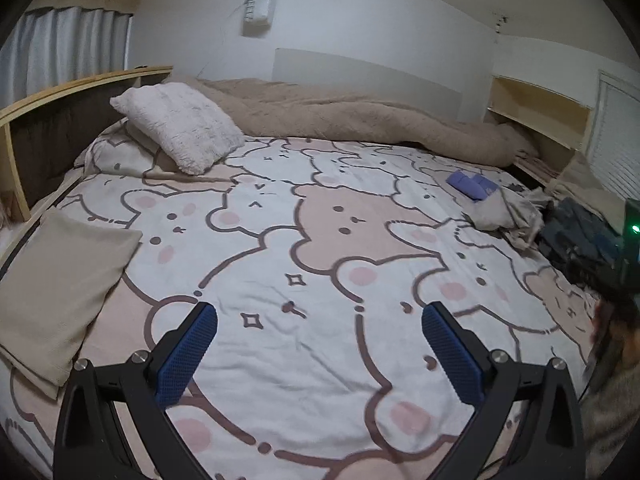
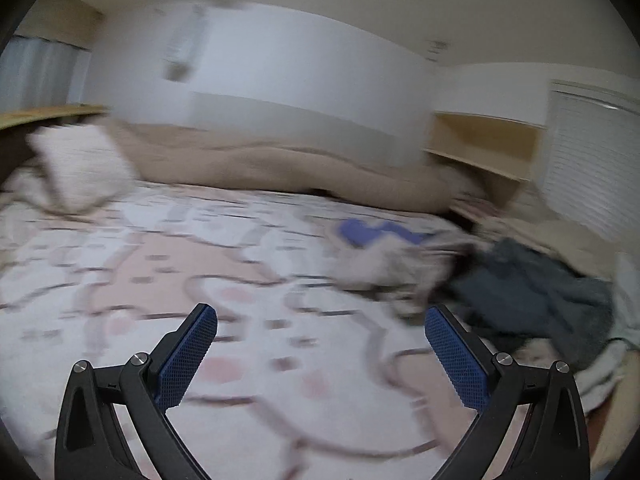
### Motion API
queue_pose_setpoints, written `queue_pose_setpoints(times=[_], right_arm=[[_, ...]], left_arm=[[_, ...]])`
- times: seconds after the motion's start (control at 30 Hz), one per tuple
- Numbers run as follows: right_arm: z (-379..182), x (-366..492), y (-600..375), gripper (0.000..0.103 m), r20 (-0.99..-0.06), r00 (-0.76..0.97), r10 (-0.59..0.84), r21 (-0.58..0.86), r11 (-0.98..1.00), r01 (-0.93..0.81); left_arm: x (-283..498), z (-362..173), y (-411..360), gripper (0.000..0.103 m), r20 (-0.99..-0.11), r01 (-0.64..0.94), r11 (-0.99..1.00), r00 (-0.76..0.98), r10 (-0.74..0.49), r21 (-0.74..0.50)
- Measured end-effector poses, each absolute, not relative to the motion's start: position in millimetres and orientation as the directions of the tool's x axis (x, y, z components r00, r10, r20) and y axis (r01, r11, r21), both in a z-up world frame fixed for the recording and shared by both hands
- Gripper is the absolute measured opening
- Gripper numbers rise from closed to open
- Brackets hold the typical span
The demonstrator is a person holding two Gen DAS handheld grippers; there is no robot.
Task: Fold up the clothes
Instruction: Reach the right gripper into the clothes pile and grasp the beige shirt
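Both grippers, left and right, hover spread and empty over the bear-print bedsheet, so reach for the unfolded pile's (far right) grey-blue garment and drag it flat.

The right wrist view is smeared with motion blur: the bedsheet print reads only as streaks, and the clothes pile loses its edges. In the left wrist view, the folded beige garment is cut off at the left edge, and the dark clothing vanishes behind the other gripper's blurred body.
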State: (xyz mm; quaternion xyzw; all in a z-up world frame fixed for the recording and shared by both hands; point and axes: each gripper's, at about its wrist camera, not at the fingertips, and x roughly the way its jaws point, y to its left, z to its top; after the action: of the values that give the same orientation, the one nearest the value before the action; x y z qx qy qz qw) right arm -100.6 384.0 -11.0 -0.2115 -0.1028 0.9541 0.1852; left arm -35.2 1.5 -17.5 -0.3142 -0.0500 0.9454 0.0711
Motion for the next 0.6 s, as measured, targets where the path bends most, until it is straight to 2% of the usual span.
queue_pose_setpoints(times=[0.03,0.13,0.3,0.4,0.47,0.6], right_arm=[[-9.7,-117.1,414.0,0.103,-0.343,-0.798,0.496,-0.309,-0.861,-0.403],[-2.7,-151.5,495.6,0.103,-0.338,-0.665,0.666,-0.328,-0.745,-0.580],[12.3,-176.8,623.1,0.103,-0.405,-0.475,0.781,-0.269,-0.598,-0.755],[17.6,-175.8,671.8,0.103,-0.457,-0.503,0.734,-0.158,-0.623,-0.766],[17.3,-180.5,684.6,0.103,-0.491,-0.600,0.631,-0.033,-0.702,-0.711],[3.6,-208.2,682.9,0.103,-0.517,-0.696,0.498,0.095,-0.775,-0.625]], left_arm=[[-40.2,-18.8,0.1,0.103,-0.591,-0.088,-0.987,-0.792,0.153,-0.137],[-54.4,-23.7,-2.5,0.103,-0.604,-0.057,-0.991,-0.788,0.120,-0.123],[-75.8,-32.3,-1.6,0.103,-0.619,-0.031,-0.993,-0.780,0.094,-0.111],[-89.0,-39.3,1.3,0.103,-0.628,-0.026,-0.992,-0.772,0.096,-0.120],[-96.7,-44.7,2.0,0.103,-0.642,-0.028,-0.990,-0.758,0.112,-0.140],[-111.7,-56.8,7.0,0.103,-0.675,-0.028,-0.986,-0.726,0.132,-0.162]])
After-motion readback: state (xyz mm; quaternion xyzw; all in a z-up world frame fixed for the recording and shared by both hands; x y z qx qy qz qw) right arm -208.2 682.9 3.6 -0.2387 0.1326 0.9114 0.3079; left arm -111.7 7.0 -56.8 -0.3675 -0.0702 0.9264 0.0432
